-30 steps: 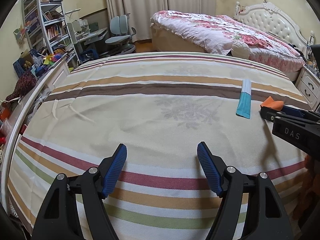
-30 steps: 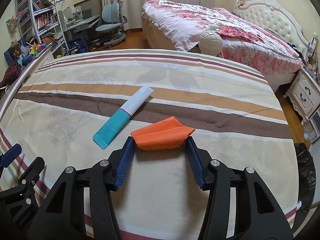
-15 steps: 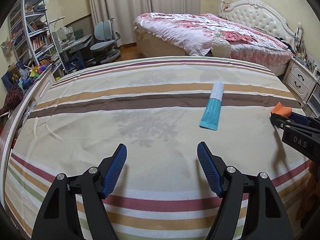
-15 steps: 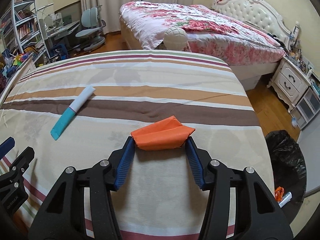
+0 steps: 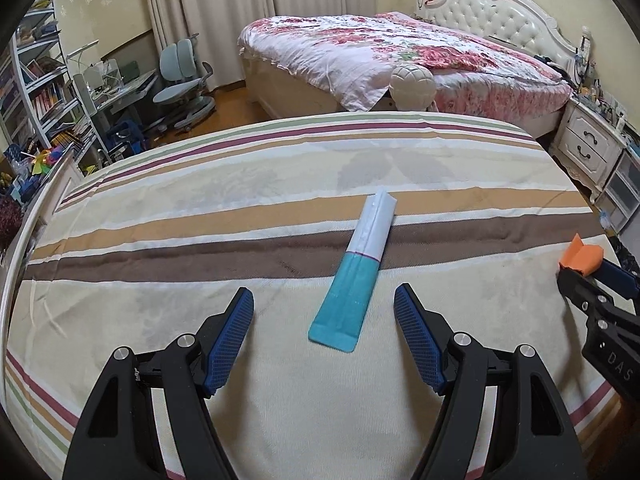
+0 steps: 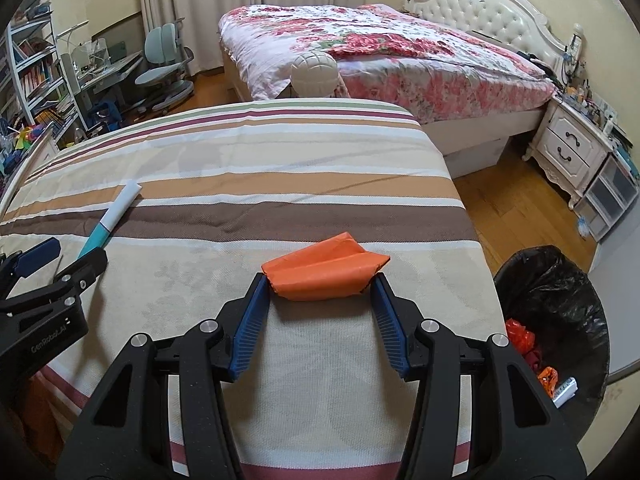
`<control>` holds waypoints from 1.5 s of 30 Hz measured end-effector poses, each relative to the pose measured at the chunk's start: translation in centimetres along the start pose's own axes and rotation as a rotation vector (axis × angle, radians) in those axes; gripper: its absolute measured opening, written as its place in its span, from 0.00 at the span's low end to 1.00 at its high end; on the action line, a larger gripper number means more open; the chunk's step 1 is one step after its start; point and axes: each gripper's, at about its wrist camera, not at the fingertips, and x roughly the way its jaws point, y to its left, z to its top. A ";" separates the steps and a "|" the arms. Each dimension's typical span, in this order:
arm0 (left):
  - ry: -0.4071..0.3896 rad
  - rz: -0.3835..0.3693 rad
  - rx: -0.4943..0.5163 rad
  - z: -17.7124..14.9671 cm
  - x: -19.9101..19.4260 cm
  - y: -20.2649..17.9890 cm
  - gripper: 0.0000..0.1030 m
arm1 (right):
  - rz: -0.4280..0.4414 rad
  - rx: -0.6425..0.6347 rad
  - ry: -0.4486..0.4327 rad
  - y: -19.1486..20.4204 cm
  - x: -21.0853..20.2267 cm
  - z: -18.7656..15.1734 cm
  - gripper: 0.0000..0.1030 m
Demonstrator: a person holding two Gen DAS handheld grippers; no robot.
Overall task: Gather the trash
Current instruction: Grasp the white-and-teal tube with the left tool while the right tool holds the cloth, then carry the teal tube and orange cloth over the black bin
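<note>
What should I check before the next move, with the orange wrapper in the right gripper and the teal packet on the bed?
1. Right gripper shut on orange wrapper: ok.
2. Trash bin in reach, beside the striped bed's right edge, bag open: ok.
3. Wrapper over the bin: not ok, it hangs above the bedspread.
4. Left gripper open and empty: ok.
5. Teal and white packet lined up between the left gripper's fingers: ok, lying flat on the bed.
6. Left gripper low enough to close on the packet: cannot tell.
</note>
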 end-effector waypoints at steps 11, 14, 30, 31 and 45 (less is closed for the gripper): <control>-0.019 -0.059 0.044 0.3 -0.1 -1.1 0.34 | 0.006 0.004 0.000 0.1 0.1 0.0 0.50; -0.023 -0.072 0.064 0.1 -0.2 -1.4 0.25 | 0.006 0.004 0.000 0.2 0.1 -0.1 0.50; -0.033 -0.085 0.031 -1.0 -1.7 -1.0 0.20 | 0.012 -0.003 -0.010 0.3 -0.5 -0.6 0.49; -0.035 -0.086 0.028 -1.2 -1.8 -1.0 0.20 | 0.013 -0.001 -0.011 0.4 -0.7 -0.8 0.49; -0.083 -0.103 0.034 -4.2 -5.0 -2.2 0.20 | 0.011 0.004 -0.026 0.0 -3.4 -4.0 0.49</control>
